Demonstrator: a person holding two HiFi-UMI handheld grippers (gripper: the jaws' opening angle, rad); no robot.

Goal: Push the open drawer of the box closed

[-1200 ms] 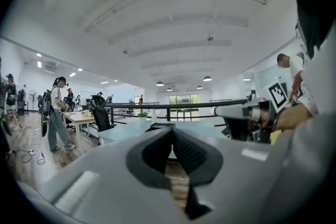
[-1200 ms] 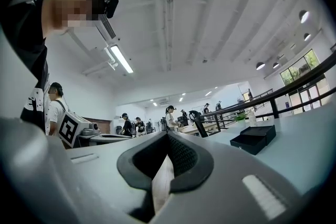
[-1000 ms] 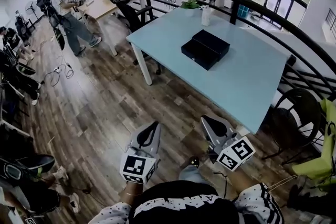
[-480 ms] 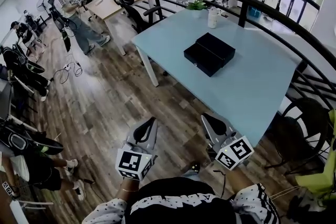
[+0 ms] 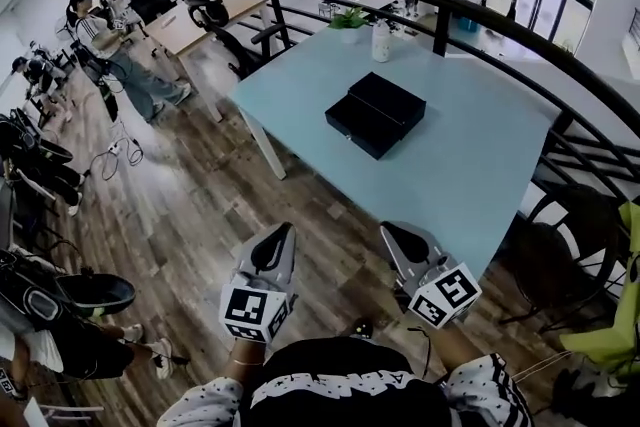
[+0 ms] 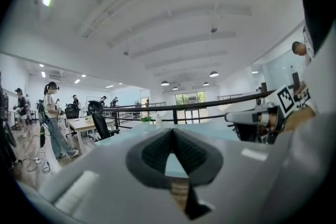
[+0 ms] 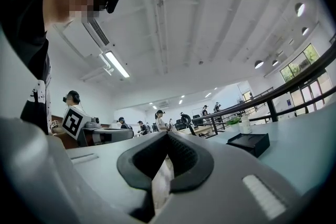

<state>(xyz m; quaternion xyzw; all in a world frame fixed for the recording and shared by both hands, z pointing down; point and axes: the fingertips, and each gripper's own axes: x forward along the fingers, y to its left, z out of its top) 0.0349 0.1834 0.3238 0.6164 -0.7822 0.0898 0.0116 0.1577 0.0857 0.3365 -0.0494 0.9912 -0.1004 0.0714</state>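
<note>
Box (image 5: 388, 98), drawer (image 5: 352, 123) open, well apart from closed fingers (image 5: 278, 250)

A black box (image 5: 388, 98) with its drawer (image 5: 355, 125) pulled out sits on the far light-blue table (image 5: 470, 165). Left tongs (image 5: 281, 237) and right tongs (image 5: 393, 233) hover near, above the wooden floor (image 5: 200, 205).
</note>
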